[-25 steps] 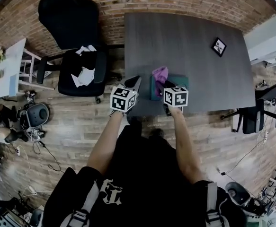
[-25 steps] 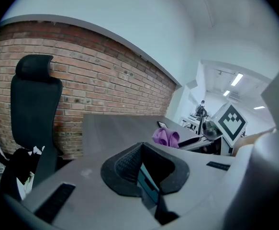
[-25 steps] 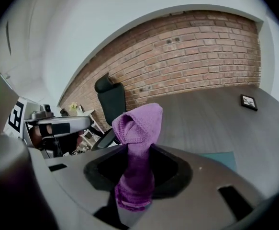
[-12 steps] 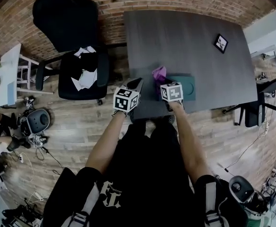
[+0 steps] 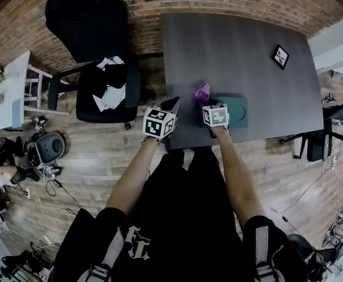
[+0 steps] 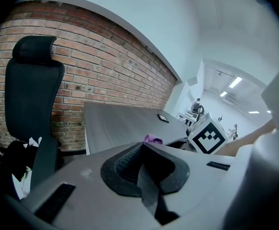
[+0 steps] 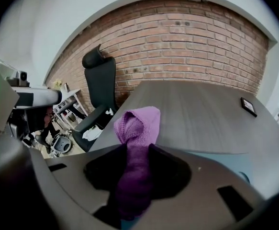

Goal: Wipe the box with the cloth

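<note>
Cloth clamped in R tool, by box.

At the near edge of the dark table, the right gripper has the purple cloth at its tip, against the left end of the teal box. The left gripper hovers just left, by the table's near-left corner.

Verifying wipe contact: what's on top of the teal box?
The box is mostly bare. The right gripper, shut on the purple cloth, hangs over its left edge; whether cloth touches it is hidden by the gripper.
</note>
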